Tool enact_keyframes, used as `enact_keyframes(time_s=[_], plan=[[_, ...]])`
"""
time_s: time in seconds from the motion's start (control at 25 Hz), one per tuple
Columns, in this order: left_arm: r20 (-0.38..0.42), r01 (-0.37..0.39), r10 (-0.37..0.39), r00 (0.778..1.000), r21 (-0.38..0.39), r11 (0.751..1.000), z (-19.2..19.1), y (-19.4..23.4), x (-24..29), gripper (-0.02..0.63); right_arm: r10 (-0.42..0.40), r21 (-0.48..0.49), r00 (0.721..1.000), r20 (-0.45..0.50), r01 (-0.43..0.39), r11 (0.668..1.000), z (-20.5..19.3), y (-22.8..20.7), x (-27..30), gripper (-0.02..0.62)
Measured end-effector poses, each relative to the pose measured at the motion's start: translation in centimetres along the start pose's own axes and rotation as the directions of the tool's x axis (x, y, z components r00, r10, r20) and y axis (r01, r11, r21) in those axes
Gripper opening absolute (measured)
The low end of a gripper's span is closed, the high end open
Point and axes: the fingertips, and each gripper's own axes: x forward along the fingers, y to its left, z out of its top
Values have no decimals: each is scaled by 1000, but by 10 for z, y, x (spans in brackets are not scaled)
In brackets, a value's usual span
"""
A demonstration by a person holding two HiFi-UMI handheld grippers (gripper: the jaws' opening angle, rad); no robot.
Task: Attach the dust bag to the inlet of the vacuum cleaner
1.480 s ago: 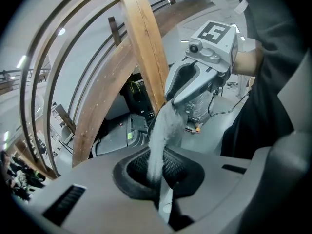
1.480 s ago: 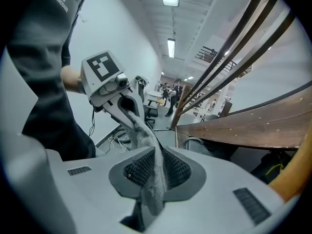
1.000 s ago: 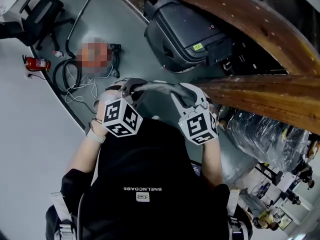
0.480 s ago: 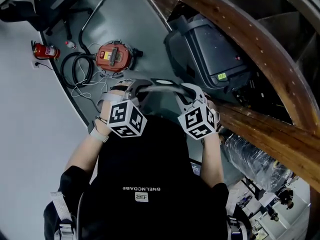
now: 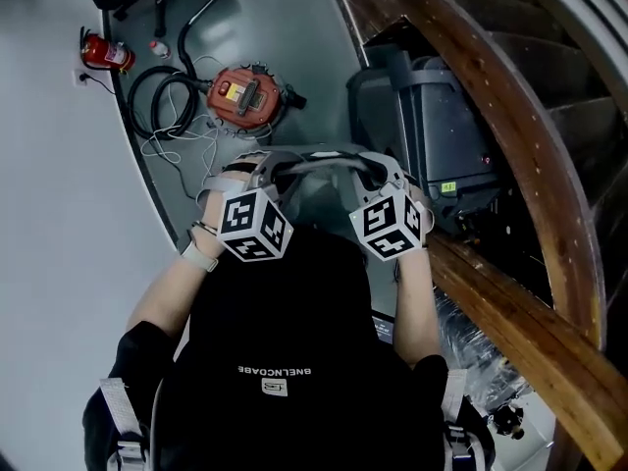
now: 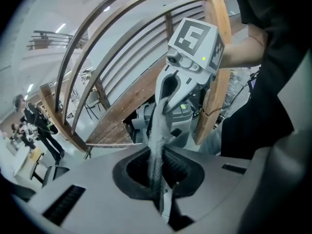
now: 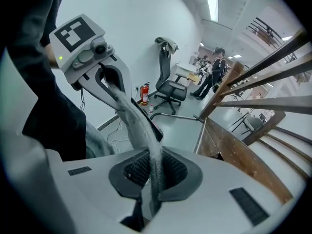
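Observation:
A grey fabric dust bag [image 5: 320,161] is stretched in the air between my two grippers, in front of my chest. My left gripper [image 5: 259,172] is shut on its left end, and the cloth [image 6: 156,145] runs straight out of those jaws. My right gripper [image 5: 377,172] is shut on the other end, where the fabric [image 7: 145,140] leaves its jaws. The orange-red vacuum cleaner [image 5: 245,95] stands on the floor just beyond the left gripper, apart from the bag. Its inlet does not show.
A black hose [image 5: 163,105] and white cables lie left of the vacuum, with a red fire extinguisher [image 5: 102,53] by the wall. A large dark grey machine [image 5: 435,137] stands at the right under a curved wooden stair rail [image 5: 510,155]. An office chair [image 7: 168,89] and people stand far off.
The head view has swung, so the vacuum now lies closer above the grippers and the dark machine sits further right. Both grippers still hold the bag stretched between them.

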Motion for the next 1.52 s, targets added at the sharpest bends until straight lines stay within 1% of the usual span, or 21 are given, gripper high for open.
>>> enact_keyframes(time_s=[0.16, 0.28, 0.4, 0.52, 0.68, 0.8, 0.96, 1.2, 1.32, 1.52], plan=[[-22, -15, 14, 1000, -59, 998, -10, 12, 13, 25, 52, -63, 998, -30, -53, 997, 7, -15, 24, 51], [-34, -32, 29, 999, -110, 993, -14, 19, 27, 25, 90, -89, 995, -41, -93, 992, 7, -26, 41, 51], [-47, -58, 50, 998, -193, 979, -22, 27, 46, 25, 119, -117, 992, -42, -123, 985, 4, -37, 60, 48], [-66, -84, 68, 996, -287, 954, -30, 33, 68, 25, 153, -159, 987, -53, -160, 974, -4, -48, 83, 46], [-94, -118, 90, 991, -350, 929, -45, 36, 105, 25, 189, -211, 980, -69, -199, 957, -19, -60, 120, 46], [-110, -135, 97, 989, -416, 900, -62, 41, 133, 25, 211, -240, 974, -82, -225, 944, -30, -66, 151, 44], [-139, -166, 112, 984, -486, 858, -88, 44, 171, 24, 241, -256, 965, -106, -260, 931, -45, -71, 196, 44], [-163, -189, 116, 980, -567, 802, -128, 47, 227, 24, 265, -273, 953, -149, -297, 915, -72, -74, 262, 44], [-164, -195, 120, 979, -594, 780, -153, 49, 258, 23, 254, -281, 954, -156, -290, 915, -84, -76, 299, 44], [-182, -194, 99, 978, -638, 745, -194, 44, 309, 25, 251, -290, 951, -182, -296, 910, -112, -71, 355, 44]])
